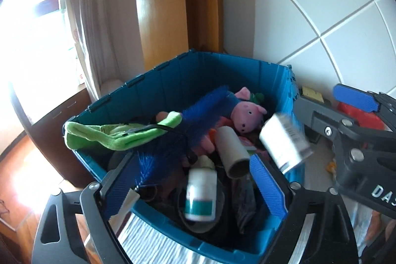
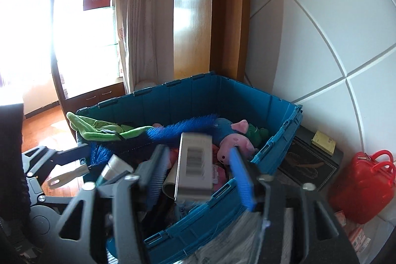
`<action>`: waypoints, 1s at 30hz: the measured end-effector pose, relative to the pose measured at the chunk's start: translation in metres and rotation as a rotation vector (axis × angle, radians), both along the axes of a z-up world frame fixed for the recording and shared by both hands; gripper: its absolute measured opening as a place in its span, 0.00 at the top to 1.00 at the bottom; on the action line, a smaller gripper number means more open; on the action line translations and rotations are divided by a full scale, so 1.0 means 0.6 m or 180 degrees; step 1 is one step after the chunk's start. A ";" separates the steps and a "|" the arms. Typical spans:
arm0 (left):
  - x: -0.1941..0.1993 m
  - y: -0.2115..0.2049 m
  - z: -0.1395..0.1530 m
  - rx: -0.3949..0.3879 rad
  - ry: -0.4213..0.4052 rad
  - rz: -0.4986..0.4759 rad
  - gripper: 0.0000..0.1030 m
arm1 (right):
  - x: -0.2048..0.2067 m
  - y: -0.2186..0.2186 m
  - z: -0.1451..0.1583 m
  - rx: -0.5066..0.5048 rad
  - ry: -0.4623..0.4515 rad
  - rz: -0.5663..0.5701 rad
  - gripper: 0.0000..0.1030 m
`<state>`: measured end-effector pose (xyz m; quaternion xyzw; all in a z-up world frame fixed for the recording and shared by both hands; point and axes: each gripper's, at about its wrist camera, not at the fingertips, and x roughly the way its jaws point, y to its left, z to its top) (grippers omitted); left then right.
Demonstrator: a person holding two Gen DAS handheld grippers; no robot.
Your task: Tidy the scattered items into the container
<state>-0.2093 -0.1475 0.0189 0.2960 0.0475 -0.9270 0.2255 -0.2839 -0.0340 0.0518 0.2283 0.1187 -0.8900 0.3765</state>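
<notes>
Dropping stuff – both tongs spread, white box and bottle mid-air over the crate – box could clip the near rim.

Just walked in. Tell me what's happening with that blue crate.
A person is tidying loose items into the blue crate with a hand-held gripper in each hand. Both are open over it. A blurred white bottle sits between the left hand-held gripper's fingers, and a blurred grey box with a barcode between the right hand-held gripper's fingers, apparently dropping in. A pink pig plush, blue brush and green cloth already lie inside.
</notes>
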 end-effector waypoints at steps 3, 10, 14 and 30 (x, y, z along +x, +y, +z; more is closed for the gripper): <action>0.008 -0.003 0.001 0.0013 -0.0001 -0.0003 0.10 | -0.003 0.009 0.004 -0.0101 -0.0020 -0.0102 0.07; 0.050 0.042 0.011 0.0109 0.0102 -0.0152 0.08 | 0.045 0.133 0.003 -0.0261 -0.0031 -0.0523 0.00; 0.093 0.118 0.016 0.0051 0.0210 -0.0352 0.02 | 0.095 0.238 -0.016 -0.0201 -0.0077 -0.0841 0.00; 0.247 0.300 -0.027 0.0235 -0.0069 -0.1136 0.01 | 0.323 0.480 -0.085 -0.0080 -0.0447 -0.1752 0.00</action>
